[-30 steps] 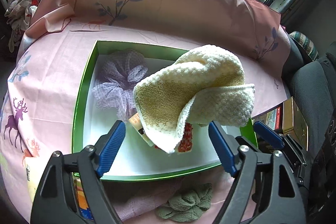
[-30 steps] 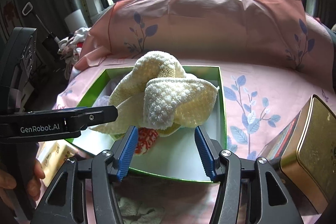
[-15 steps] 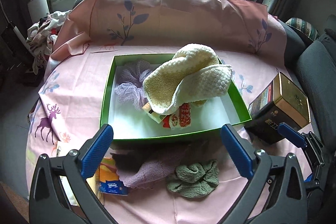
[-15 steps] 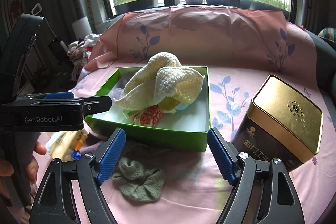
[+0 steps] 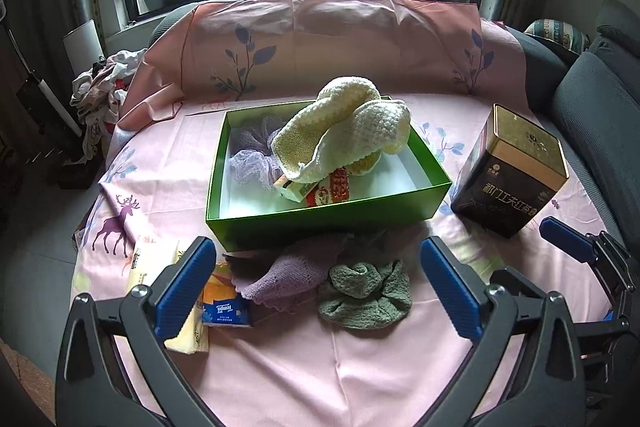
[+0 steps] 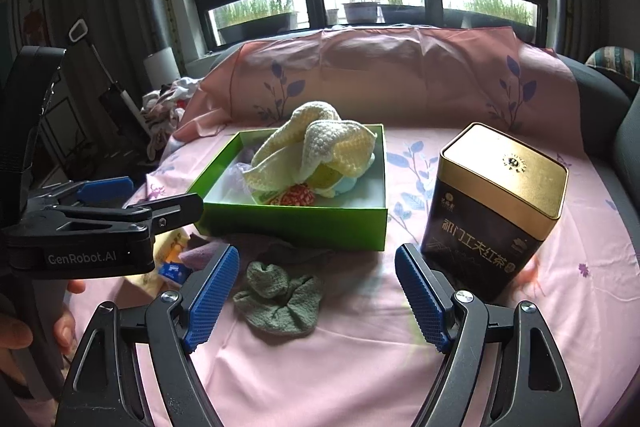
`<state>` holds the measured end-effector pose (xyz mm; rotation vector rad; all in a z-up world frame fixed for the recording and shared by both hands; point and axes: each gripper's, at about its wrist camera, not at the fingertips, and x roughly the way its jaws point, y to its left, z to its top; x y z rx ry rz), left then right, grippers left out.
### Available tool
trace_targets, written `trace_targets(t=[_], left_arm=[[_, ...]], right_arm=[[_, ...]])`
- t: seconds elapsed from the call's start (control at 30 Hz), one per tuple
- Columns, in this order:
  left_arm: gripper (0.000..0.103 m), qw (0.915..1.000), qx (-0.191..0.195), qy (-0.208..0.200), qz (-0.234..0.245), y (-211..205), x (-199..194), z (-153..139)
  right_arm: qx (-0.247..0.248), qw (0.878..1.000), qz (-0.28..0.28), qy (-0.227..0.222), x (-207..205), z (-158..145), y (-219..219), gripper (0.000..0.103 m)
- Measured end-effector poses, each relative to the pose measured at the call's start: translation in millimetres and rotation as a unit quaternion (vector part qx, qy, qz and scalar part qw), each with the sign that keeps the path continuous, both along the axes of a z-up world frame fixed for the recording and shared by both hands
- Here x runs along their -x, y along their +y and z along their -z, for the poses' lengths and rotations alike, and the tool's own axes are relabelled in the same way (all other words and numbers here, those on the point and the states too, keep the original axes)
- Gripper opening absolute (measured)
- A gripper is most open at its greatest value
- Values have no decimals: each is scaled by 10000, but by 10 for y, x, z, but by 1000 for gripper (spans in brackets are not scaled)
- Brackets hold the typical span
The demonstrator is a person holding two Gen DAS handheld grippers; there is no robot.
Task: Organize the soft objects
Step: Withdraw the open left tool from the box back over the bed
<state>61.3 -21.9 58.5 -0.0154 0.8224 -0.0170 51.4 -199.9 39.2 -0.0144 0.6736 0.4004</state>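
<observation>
Backing away from the green box point(image 5: 328, 215), the left tool point(image 5: 316, 287) and right tool point(image 6: 316, 295) gape empty, the cream knitted cloth point(image 5: 344, 131) left heaped inside: that item looks stowed. Outside on the surface point(image 5: 360, 367): one green scrunchie point(image 5: 366, 297), one purple cloth point(image 5: 288, 275), one tea tin point(image 5: 512, 175).

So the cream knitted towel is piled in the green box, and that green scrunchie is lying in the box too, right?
Not quite. The cream knitted towel is in the green box, but the green scrunchie lies on the pink cloth in front of it, as the left wrist view shows.
</observation>
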Motion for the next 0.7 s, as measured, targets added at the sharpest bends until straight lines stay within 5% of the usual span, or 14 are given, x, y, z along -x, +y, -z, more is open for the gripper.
trace_targets(t=[0.7], left_arm=[[102, 9997, -215, -82, -73, -108, 413, 209]], right_arm=[[-18, 9998, -39, 218, 278, 318, -152, 81]])
